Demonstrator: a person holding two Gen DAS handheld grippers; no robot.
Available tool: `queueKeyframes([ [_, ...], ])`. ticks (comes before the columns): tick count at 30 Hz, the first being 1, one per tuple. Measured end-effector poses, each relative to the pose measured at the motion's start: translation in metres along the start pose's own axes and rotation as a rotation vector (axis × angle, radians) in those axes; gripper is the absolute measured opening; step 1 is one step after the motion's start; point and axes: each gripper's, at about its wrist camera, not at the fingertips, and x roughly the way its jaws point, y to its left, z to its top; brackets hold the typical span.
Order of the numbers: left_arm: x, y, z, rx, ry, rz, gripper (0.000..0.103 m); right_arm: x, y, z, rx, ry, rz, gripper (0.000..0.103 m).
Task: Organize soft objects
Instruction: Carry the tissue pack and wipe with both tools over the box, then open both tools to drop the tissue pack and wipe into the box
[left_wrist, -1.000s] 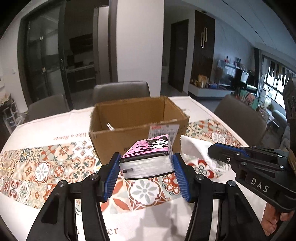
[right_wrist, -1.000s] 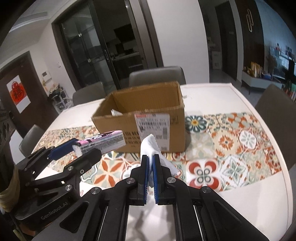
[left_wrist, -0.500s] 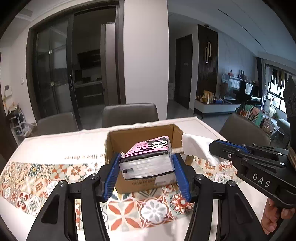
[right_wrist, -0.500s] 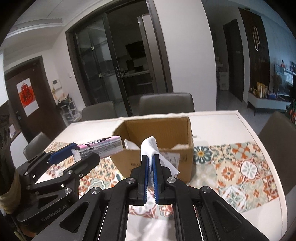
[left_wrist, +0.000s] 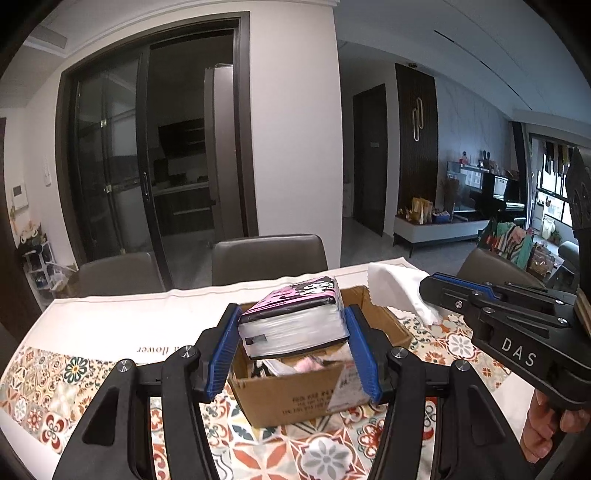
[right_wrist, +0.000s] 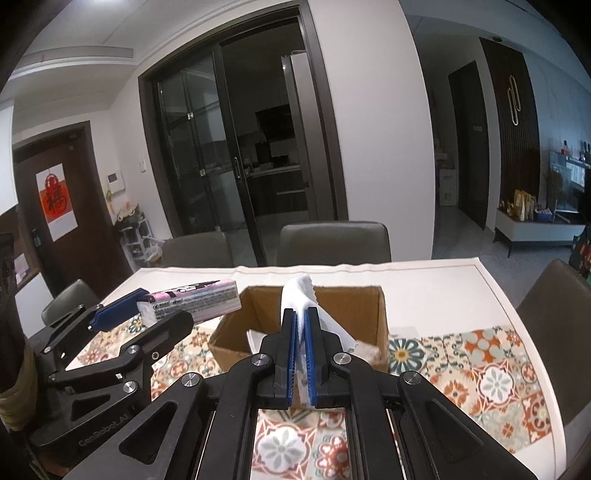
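The left gripper (left_wrist: 291, 345) points slightly downward, its jaws set partly apart; the right gripper (right_wrist: 303, 345) beside it has its jaws pressed nearly together.

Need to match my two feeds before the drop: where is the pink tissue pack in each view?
Left wrist: pink tissue pack at centre, clamped in the left gripper.
Right wrist: far left, seen side-on.
Shared landmark: the cardboard box beyond it.

tissue pack (left_wrist: 295, 317): pink-black | cloth (right_wrist: 301, 306): white | box (left_wrist: 317, 391): brown | tablecloth (right_wrist: 480, 369): floral tiles
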Motion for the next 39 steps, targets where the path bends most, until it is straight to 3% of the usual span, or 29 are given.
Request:
queueKeyframes([
  [17,0.065,0.017,0.008,-0.001,0.039,0.013,0.056,0.063,-0.005,0.02,-0.027,0.026,-0.013,0.006],
  [39,0.154,0.013,-0.022,0.049,0.213,0.014,0.056,0.158,-0.027,-0.009,-0.034,0.211,-0.046,0.006],
])
